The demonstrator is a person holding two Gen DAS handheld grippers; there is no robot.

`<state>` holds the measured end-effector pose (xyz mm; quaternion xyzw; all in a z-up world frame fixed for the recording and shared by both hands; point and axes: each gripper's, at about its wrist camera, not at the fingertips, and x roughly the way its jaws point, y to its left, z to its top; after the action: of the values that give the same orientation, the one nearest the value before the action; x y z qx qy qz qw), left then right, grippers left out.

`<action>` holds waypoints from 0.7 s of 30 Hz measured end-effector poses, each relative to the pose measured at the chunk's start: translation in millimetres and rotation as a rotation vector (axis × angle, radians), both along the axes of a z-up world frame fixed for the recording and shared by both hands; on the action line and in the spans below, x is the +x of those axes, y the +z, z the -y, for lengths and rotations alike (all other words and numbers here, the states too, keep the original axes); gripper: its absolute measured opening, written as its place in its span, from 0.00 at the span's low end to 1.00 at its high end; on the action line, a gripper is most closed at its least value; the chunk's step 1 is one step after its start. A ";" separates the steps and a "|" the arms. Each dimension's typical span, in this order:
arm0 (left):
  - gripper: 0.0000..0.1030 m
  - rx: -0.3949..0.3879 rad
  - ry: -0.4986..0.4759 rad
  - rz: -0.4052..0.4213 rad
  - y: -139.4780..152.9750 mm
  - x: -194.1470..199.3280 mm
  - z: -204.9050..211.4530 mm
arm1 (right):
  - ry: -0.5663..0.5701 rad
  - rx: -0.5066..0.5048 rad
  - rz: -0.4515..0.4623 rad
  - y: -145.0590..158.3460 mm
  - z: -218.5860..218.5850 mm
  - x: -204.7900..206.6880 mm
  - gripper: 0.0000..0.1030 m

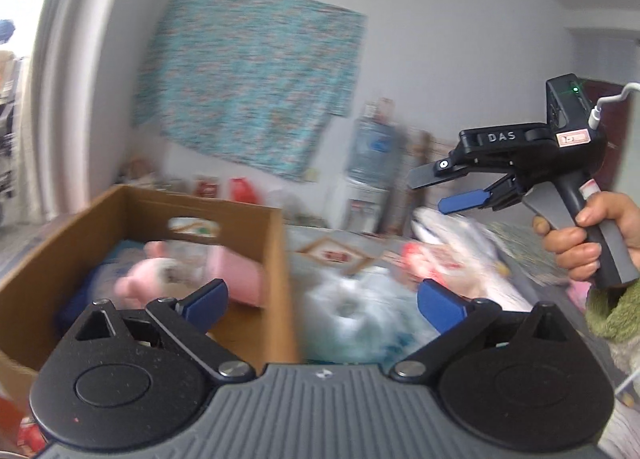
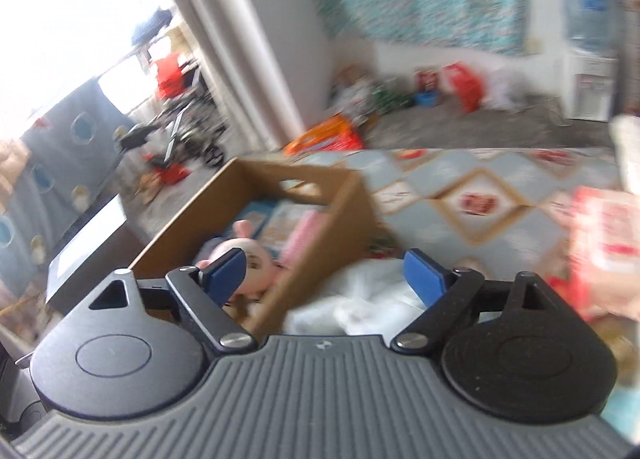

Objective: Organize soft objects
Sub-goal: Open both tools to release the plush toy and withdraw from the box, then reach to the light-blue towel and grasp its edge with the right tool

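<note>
Both sets of fingers spread wide, grasping nothing.
Left gripper (image 1: 322, 301) just right of cardboard box (image 1: 276, 259); pink plush (image 1: 236, 273) already inside (blurred); white soft bundle (image 1: 352, 315) beside box: approach low, pinch its bulk.

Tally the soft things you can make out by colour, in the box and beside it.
Pink: 2, a plush toy and a pink block, both in the cardboard box.
White: 1, a fluffy bundle beside the box.
Grey: 1, a shark-like plush beside it.
Total: 4; blur may hide more.
</note>
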<state>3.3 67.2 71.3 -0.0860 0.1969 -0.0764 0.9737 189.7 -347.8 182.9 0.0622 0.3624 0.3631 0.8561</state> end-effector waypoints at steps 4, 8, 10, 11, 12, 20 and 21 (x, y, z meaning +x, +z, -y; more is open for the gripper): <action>0.99 0.028 -0.118 -0.014 -6.1 4.3 42.1 | -0.105 0.016 -0.012 -18.4 73.8 -20.1 0.86; 0.99 0.055 -0.219 -0.043 -19.6 10.7 82.0 | -0.185 0.023 -0.060 -48.4 130.6 -40.3 0.86; 0.99 0.069 -0.256 -0.062 -28.6 15.1 100.5 | -0.216 0.037 -0.089 -64.8 152.6 -47.5 0.86; 0.99 0.077 -0.272 -0.070 -32.5 17.3 107.9 | -0.231 0.041 -0.104 -72.0 162.0 -50.2 0.86; 0.99 0.084 -0.287 -0.073 -36.5 19.0 116.1 | -0.245 0.045 -0.120 -78.7 171.0 -52.0 0.86; 0.98 0.167 -0.352 -0.108 -68.3 28.5 162.5 | -0.302 0.082 -0.190 -114.1 196.6 -59.6 0.86; 0.98 0.173 -0.357 -0.116 -70.1 27.1 163.9 | -0.303 0.088 -0.196 -117.0 197.9 -60.5 0.86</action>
<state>30.4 -96.7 1.2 0.0301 0.2708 -0.2256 0.9353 129.2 -545.7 65.8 0.1886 0.4143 0.2375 0.8582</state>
